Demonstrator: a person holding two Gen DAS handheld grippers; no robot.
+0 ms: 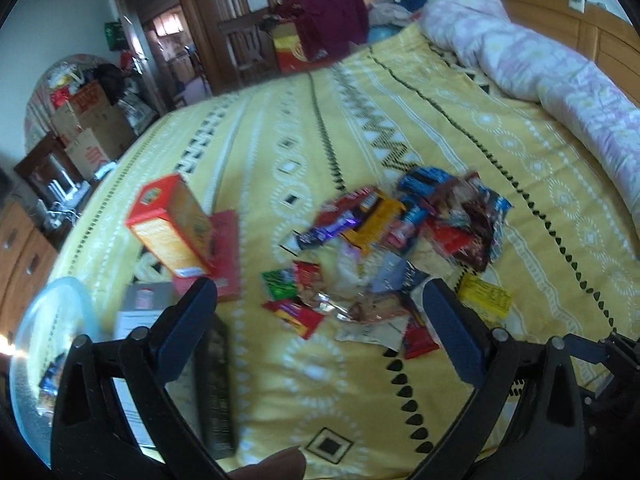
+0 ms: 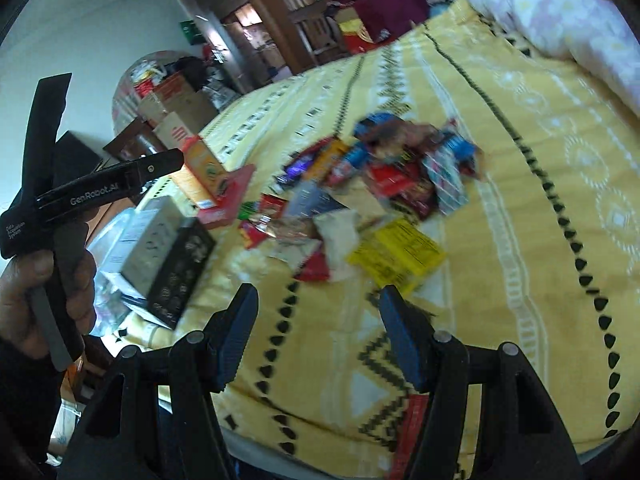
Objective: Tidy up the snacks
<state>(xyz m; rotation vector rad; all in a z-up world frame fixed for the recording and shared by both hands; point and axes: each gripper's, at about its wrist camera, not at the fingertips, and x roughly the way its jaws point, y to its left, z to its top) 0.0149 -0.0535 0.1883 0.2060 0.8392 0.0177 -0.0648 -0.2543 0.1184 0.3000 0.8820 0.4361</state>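
Observation:
A loose pile of snack packets lies on the yellow patterned bedspread; it also shows in the right wrist view. An orange-red box lies tilted on a flat red box, left of the pile. A yellow packet lies at the pile's near edge. My left gripper is open and empty, just short of the pile. My right gripper is open and empty, nearer than the yellow packet. The left gripper's body shows at the left of the right wrist view.
A clear plastic container sits at the bed's left edge, beside a grey box and a black box. A pink quilt lies along the wooden headboard. Cardboard boxes and furniture stand beyond the bed.

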